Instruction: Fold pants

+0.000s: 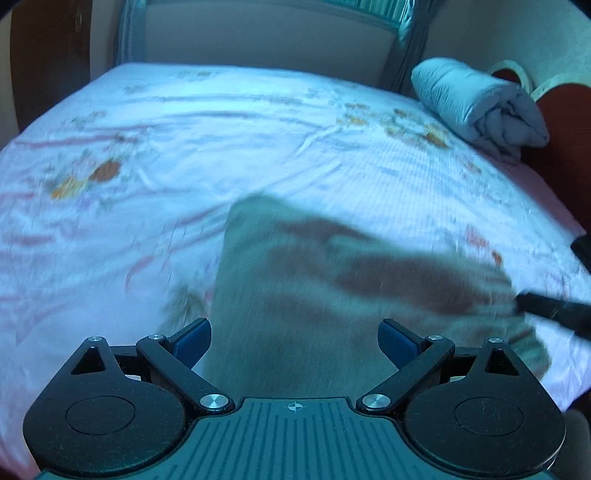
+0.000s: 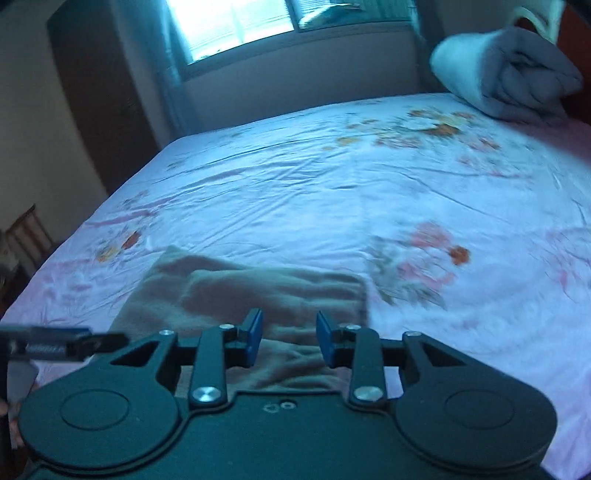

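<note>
The brown pants (image 1: 332, 280) lie folded in a flat stack on the flowered bed sheet (image 1: 184, 155). My left gripper (image 1: 294, 341) is open and empty, hovering over the stack's near end. In the right wrist view the pants (image 2: 258, 291) lie just ahead of my right gripper (image 2: 289, 338), which is open with its blue pads above the cloth's near edge. The right gripper's tip (image 1: 554, 308) shows at the right edge of the left wrist view. The left gripper (image 2: 62, 345) shows at the left edge of the right wrist view.
A rolled grey blanket (image 1: 484, 107) lies at the far right corner of the bed, also in the right wrist view (image 2: 506, 74). A window (image 2: 240, 26) and wall stand behind the bed. A dark wardrobe (image 2: 99, 103) stands at the left.
</note>
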### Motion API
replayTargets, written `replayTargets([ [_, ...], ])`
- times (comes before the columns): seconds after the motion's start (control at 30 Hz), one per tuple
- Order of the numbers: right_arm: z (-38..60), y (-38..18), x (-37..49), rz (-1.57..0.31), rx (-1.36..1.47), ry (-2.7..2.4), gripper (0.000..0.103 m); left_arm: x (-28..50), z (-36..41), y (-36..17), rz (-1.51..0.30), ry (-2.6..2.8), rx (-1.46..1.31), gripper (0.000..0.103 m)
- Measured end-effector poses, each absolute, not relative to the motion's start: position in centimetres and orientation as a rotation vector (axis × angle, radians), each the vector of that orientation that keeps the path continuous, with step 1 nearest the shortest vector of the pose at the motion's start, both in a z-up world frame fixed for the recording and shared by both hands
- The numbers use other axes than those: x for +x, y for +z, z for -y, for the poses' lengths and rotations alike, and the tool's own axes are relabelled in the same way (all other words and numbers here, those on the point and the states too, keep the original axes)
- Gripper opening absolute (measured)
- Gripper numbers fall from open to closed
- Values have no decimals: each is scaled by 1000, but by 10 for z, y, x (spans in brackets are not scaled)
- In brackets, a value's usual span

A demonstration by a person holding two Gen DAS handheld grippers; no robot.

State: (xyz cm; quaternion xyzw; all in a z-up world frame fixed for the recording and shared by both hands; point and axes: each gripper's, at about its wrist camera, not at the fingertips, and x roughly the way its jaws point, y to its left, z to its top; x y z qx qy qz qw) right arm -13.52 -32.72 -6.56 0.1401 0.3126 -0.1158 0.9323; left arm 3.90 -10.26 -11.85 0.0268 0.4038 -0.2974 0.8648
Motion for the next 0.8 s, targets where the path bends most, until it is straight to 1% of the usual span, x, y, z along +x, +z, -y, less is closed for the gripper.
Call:
replayTargets([
  [0.1,318,-66,-112,-643,283,-204,20,59,121,-113,-830,-630,66,96],
  [0.17,312,-65,-92,-645,271,-193,11,74,136,-114,-832,-601,90,96],
  [0.2,311,-65,-82,-648,287,-187,10,82,142,-117,-837,-585,91,96],
  [0.27,313,-67,-60,-666,334,-170,7,99,153,-128,-876,-542,89,87],
  [0.37,317,-82,-30,-722,356,-175,2,119,164,-155,-954,-486,102,85],
  [0.5,322,-117,-13,-835,301,-231,0,134,162,-181,-1014,-464,46,86],
  [0.53,327,-124,-14,-844,297,-256,0,138,160,-186,-1032,-465,17,88],
  [0.67,357,-134,-22,-814,414,-305,0,145,157,-185,-1006,-451,-59,89],
  [0.73,352,-129,-25,-790,398,-304,0,143,147,-179,-994,-433,-110,89],
  [0.8,342,-117,-33,-763,363,-285,0,136,140,-173,-978,-443,-106,89],
])
